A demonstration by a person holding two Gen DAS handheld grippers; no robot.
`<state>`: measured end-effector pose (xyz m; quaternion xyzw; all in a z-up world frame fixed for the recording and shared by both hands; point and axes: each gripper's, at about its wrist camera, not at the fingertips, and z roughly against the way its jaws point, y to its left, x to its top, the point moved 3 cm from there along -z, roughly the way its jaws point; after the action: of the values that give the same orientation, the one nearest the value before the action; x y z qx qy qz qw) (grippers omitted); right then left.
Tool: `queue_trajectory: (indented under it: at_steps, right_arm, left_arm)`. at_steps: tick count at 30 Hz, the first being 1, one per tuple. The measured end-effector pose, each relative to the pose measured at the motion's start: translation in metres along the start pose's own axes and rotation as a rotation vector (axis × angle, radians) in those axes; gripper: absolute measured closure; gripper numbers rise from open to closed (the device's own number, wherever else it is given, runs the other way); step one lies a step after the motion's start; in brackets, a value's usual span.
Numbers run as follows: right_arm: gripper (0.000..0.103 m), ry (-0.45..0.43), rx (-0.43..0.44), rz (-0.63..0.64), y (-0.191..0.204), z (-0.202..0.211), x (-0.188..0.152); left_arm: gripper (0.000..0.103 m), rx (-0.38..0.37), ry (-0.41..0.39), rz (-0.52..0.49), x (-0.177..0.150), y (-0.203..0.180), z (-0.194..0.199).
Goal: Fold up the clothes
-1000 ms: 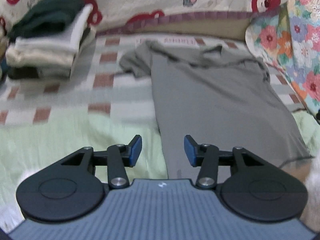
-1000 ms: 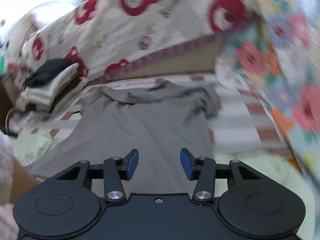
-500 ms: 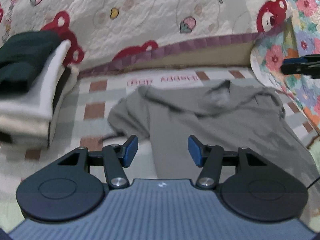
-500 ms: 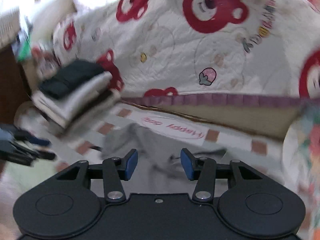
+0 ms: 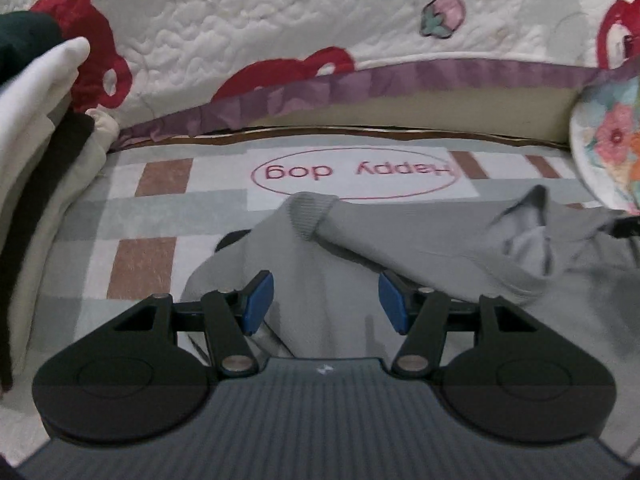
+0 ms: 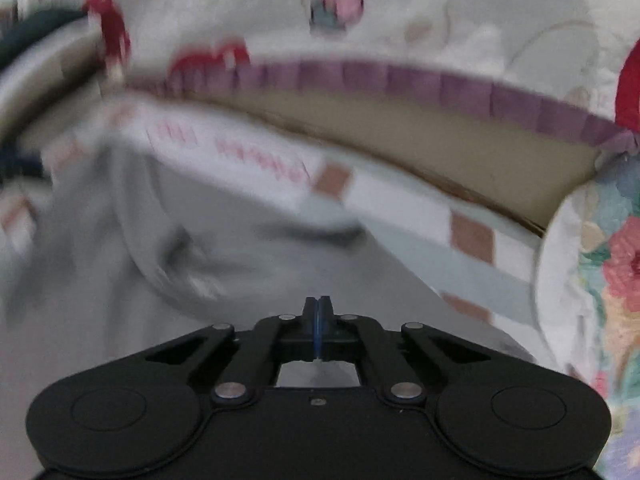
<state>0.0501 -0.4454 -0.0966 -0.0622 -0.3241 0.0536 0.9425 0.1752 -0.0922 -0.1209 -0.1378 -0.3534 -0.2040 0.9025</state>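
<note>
A grey shirt [image 5: 400,240] lies spread on the checked bed cover [image 5: 140,216], collar end toward the headboard. Its ribbed sleeve cuff [image 5: 310,212] is folded over near the "Happy dog" label [image 5: 354,172]. My left gripper [image 5: 326,300] is open, low over the shirt's shoulder and sleeve, with fabric lying between the blue pads. In the blurred right wrist view, my right gripper [image 6: 318,312] is shut low on the grey shirt [image 6: 120,280] at its other shoulder, and the cloth seems pinched between the pads.
A stack of folded clothes [image 5: 32,120] stands at the left. A quilt with red bears [image 5: 280,20] rises behind the bed. A floral cushion [image 5: 612,148] sits at the right, also seen in the right wrist view [image 6: 600,260].
Both grippers have moved forward from the shirt's hem to its collar end and come down low. The right gripper has gone from open to shut. The left one stays open.
</note>
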Motion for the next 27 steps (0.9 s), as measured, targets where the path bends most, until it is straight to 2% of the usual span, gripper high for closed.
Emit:
queue_trajectory:
  at_steps: [3,6,9,10,13,18,20,23,25,26,27]
  right_arm:
    - [0.103,0.05,-0.022,0.004,-0.016,-0.021,-0.016]
    - [0.097,0.089,-0.041,0.018,-0.028,-0.039,-0.028]
    - [0.083,0.092,-0.05,0.065,-0.024,-0.052,-0.029]
    - [0.075,0.094,-0.053,0.081,-0.022,-0.056,-0.029]
    - [0.073,0.097,-0.062,0.128,-0.018,-0.068,-0.03]
    - [0.061,0.103,-0.076,0.206,-0.012,-0.089,-0.032]
    - [0.057,0.108,-0.027,0.168,-0.023,-0.095,-0.038]
    - [0.049,0.085,0.012,0.003,-0.051,-0.098,-0.044]
    - [0.051,0.07,0.028,-0.097,-0.058,-0.1,-0.047]
    - [0.068,0.055,0.041,-0.134,-0.058,-0.101,-0.048]
    - [0.078,0.044,0.051,-0.163,-0.056,-0.101,-0.047]
  left_arm:
    - [0.046,-0.032,0.036,0.062,-0.016,0.018,-0.019]
    - [0.046,-0.06,0.024,0.07,-0.02,0.028,-0.027]
    - [0.046,-0.092,-0.005,0.07,-0.017,0.032,-0.031]
    - [0.046,-0.103,-0.013,0.072,-0.017,0.033,-0.032]
    - [0.046,-0.102,-0.023,0.064,-0.017,0.037,-0.034]
    - [0.046,-0.086,-0.023,0.044,-0.02,0.044,-0.033]
    - [0.046,-0.081,-0.02,0.047,-0.019,0.047,-0.032]
    - [0.046,-0.083,-0.018,0.054,-0.019,0.047,-0.032]
    - [0.046,-0.084,-0.018,0.057,-0.019,0.047,-0.033]
    - [0.046,-0.084,-0.018,0.058,-0.019,0.047,-0.034]
    - [0.046,-0.084,-0.018,0.06,-0.019,0.047,-0.034]
